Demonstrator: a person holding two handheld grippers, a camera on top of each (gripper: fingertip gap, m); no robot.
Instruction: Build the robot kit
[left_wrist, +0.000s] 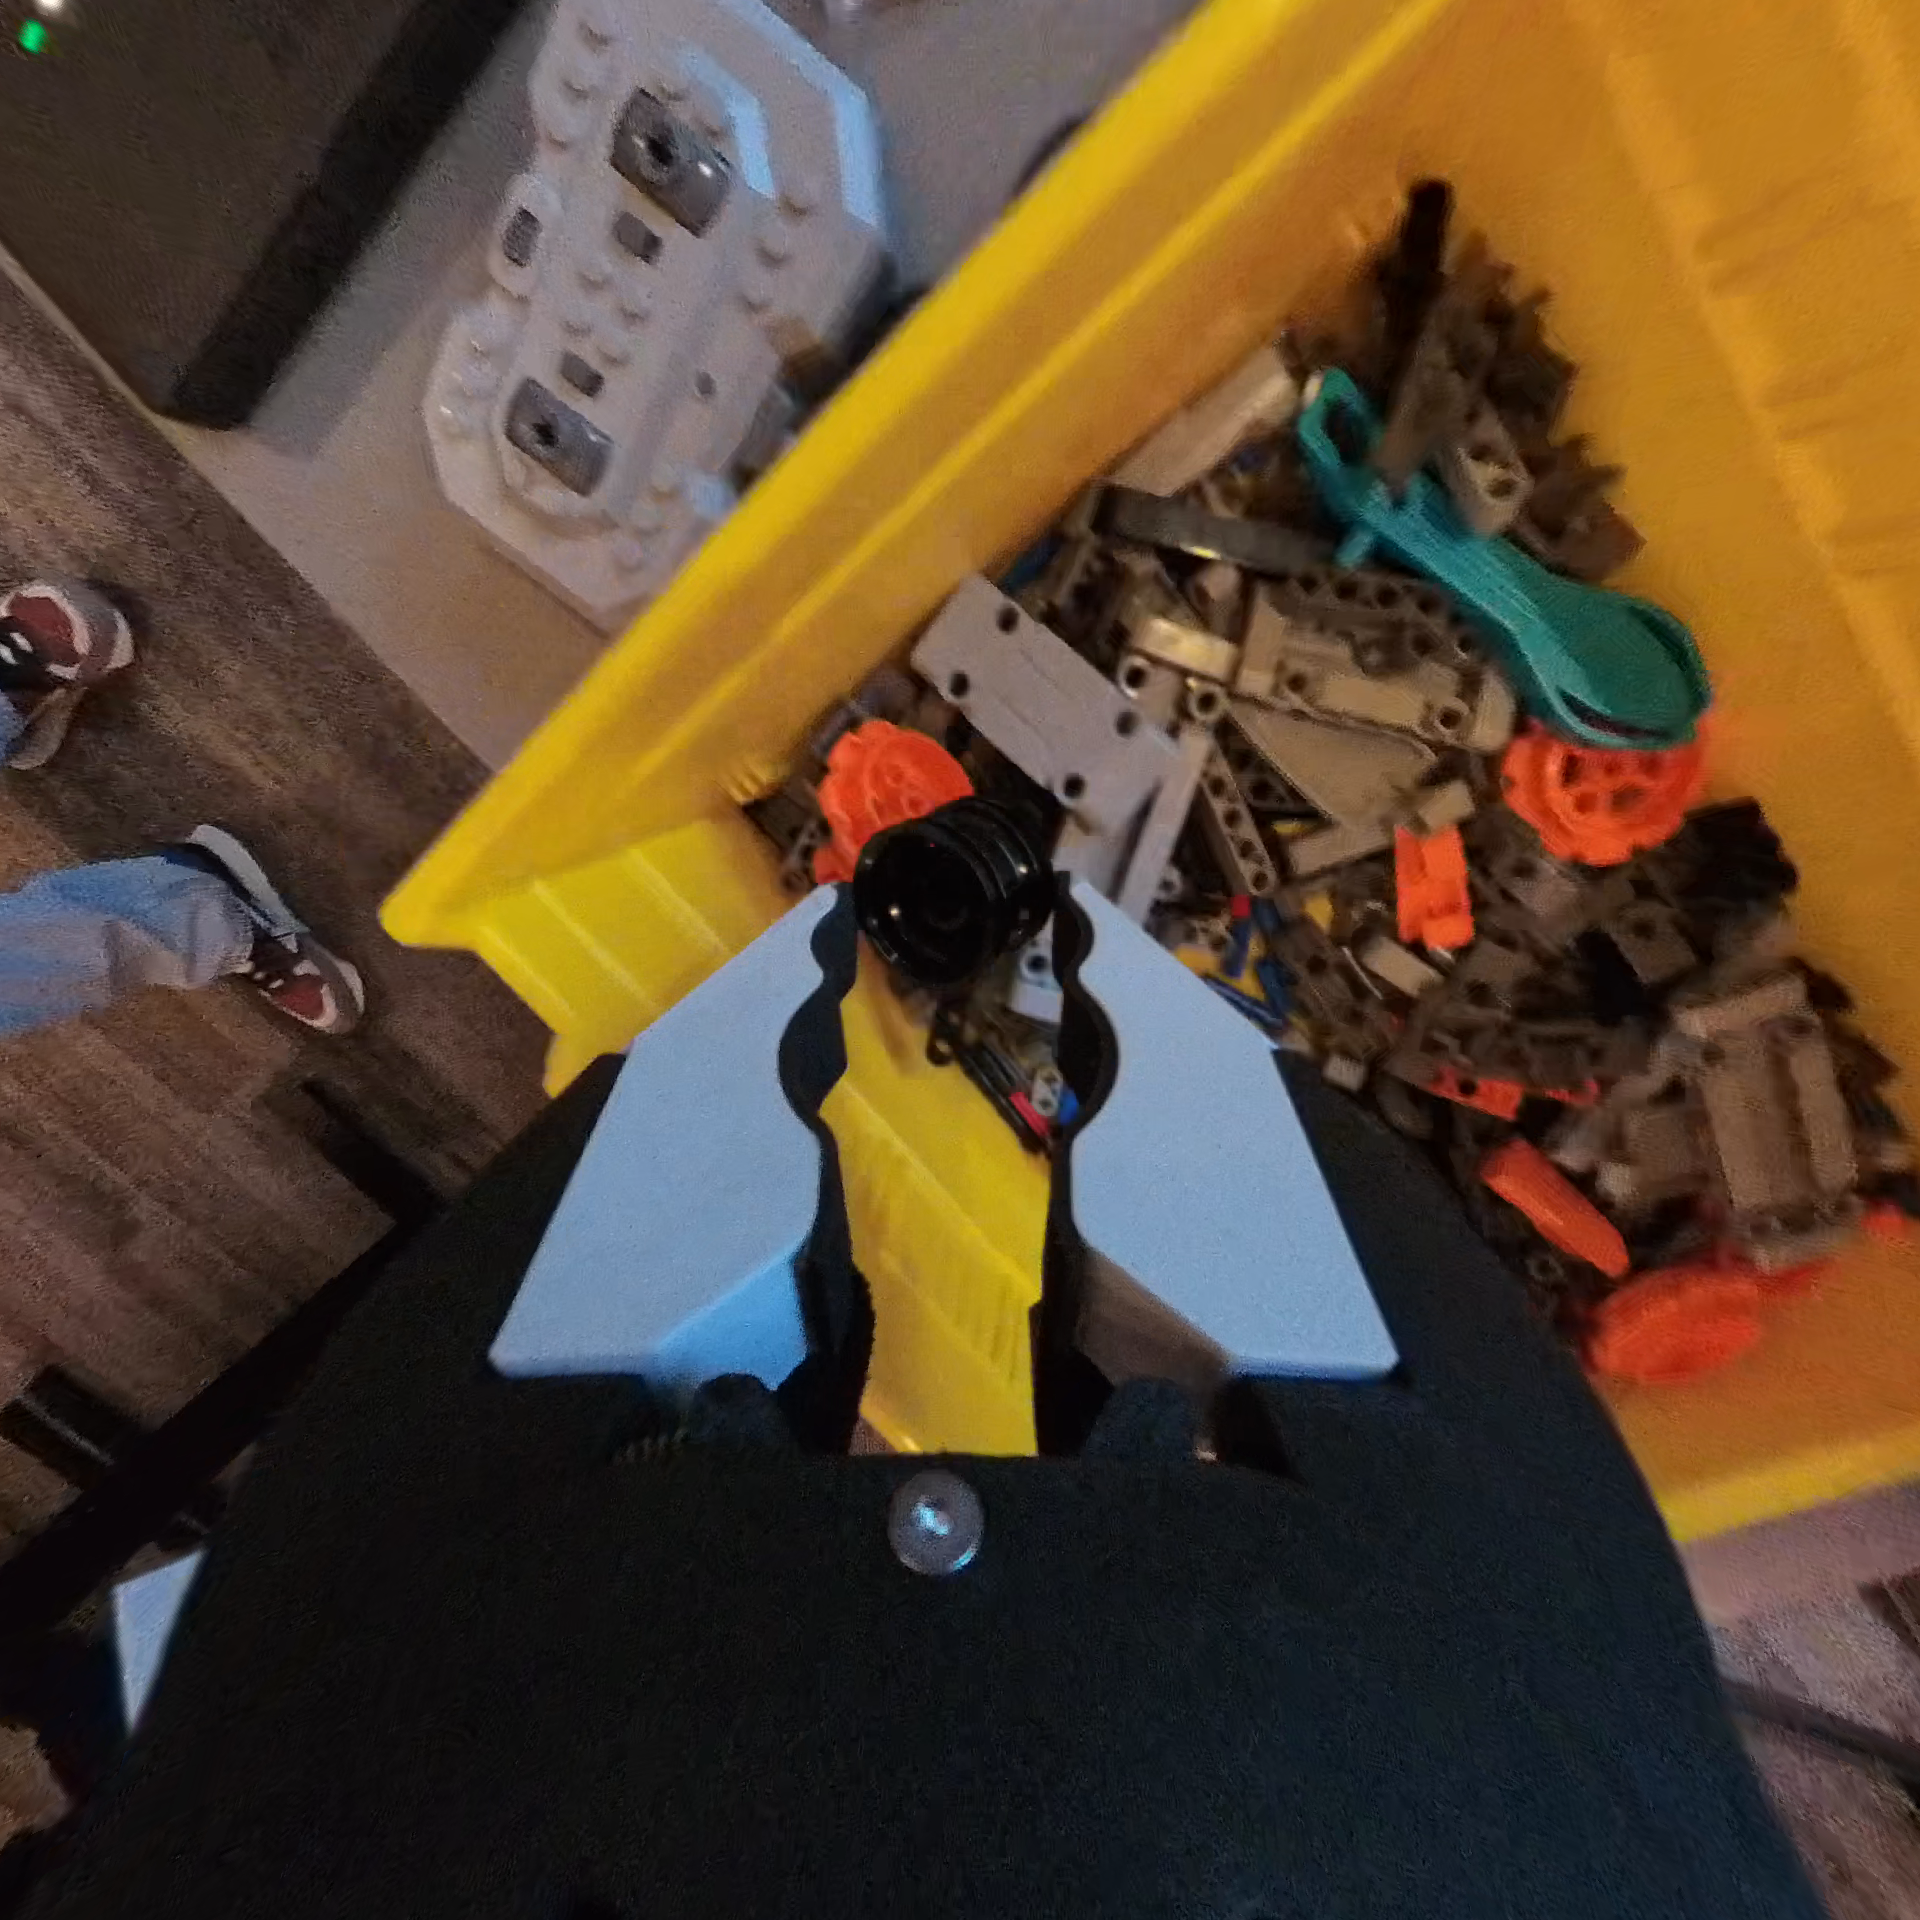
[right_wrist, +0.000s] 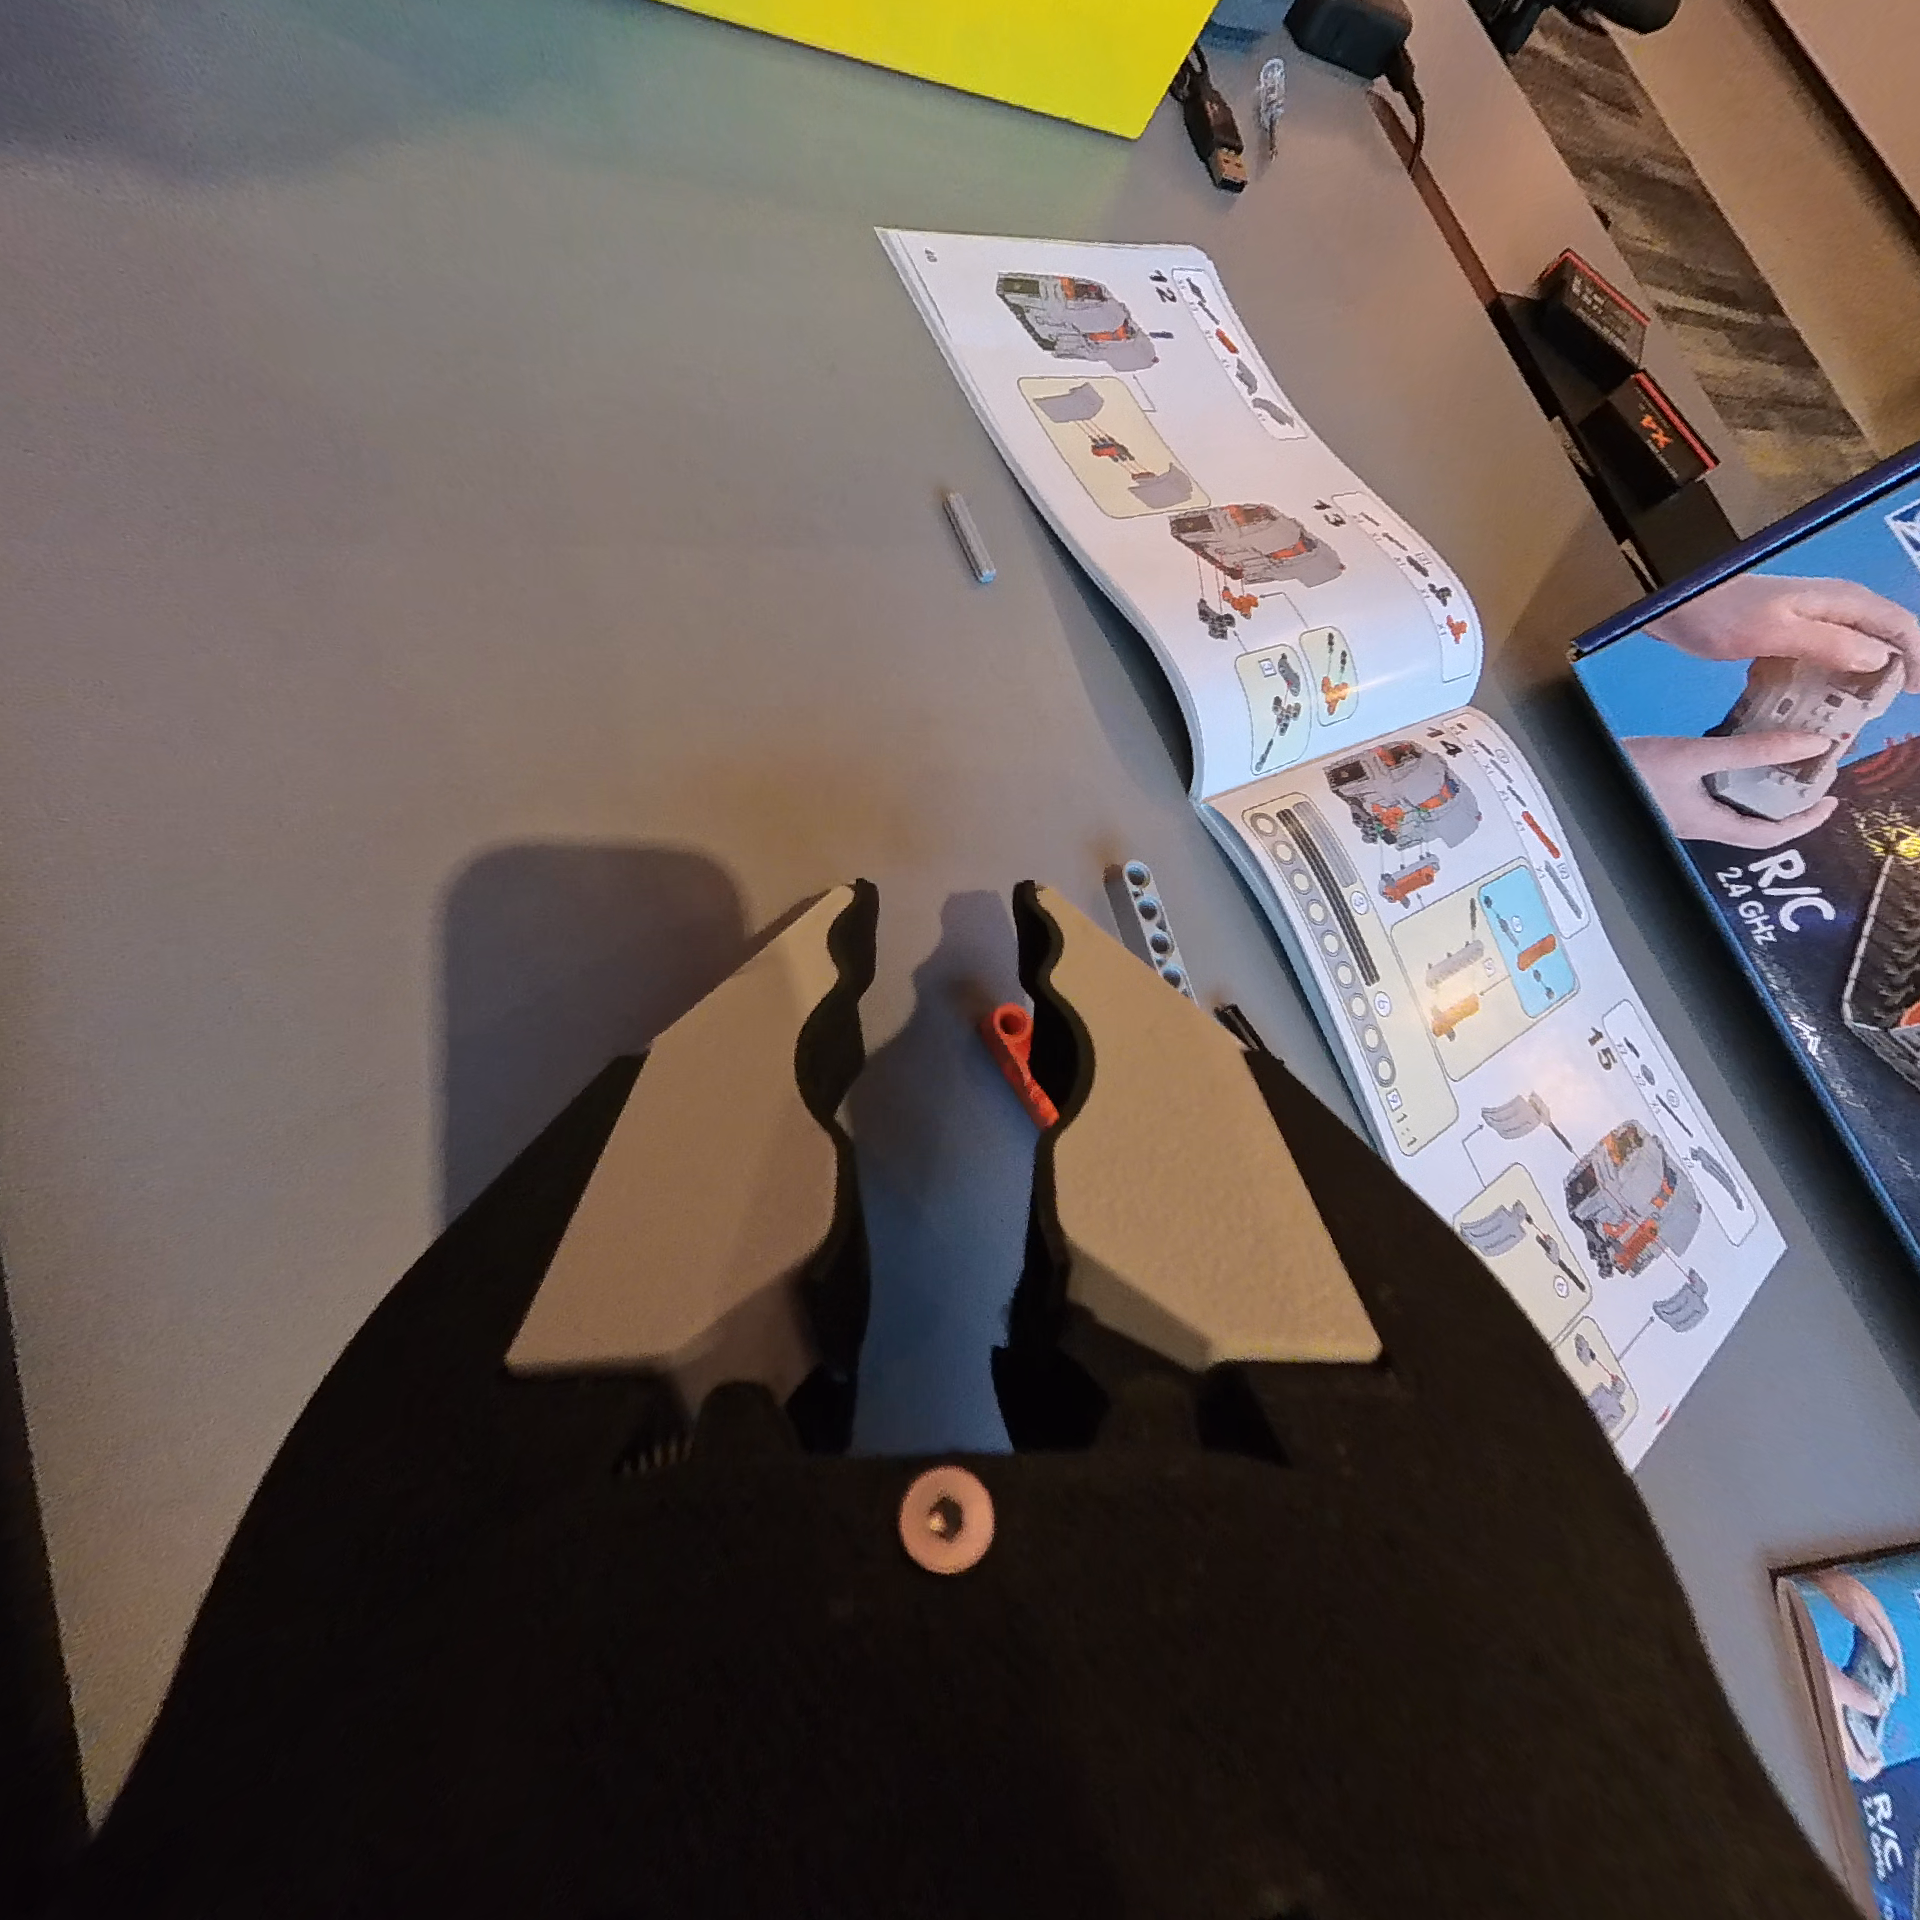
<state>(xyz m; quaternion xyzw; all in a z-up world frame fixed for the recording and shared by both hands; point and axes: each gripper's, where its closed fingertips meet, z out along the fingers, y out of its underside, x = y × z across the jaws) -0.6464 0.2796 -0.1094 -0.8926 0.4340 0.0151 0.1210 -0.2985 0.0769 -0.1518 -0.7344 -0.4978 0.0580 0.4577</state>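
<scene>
The left tongs (left_wrist: 951, 899) are clenched on a black ribbed wheel (left_wrist: 948, 902), held above the near corner of the yellow bin (left_wrist: 935, 436). Inside the bin lie grey and black bricks, a teal tool (left_wrist: 1507, 582) and several orange gears; beyond its rim stands one white studded plate (left_wrist: 634, 343). The right tongs (right_wrist: 943, 896) are released over the grey worktop (right_wrist: 416, 520), straddling one orange pin (right_wrist: 1016, 1062). Beside the pin lie one grey holed beam (right_wrist: 1148, 920), one open instruction booklet (right_wrist: 1351, 779), one grey axle (right_wrist: 968, 535) and a blue printed box (right_wrist: 1787, 831).
</scene>
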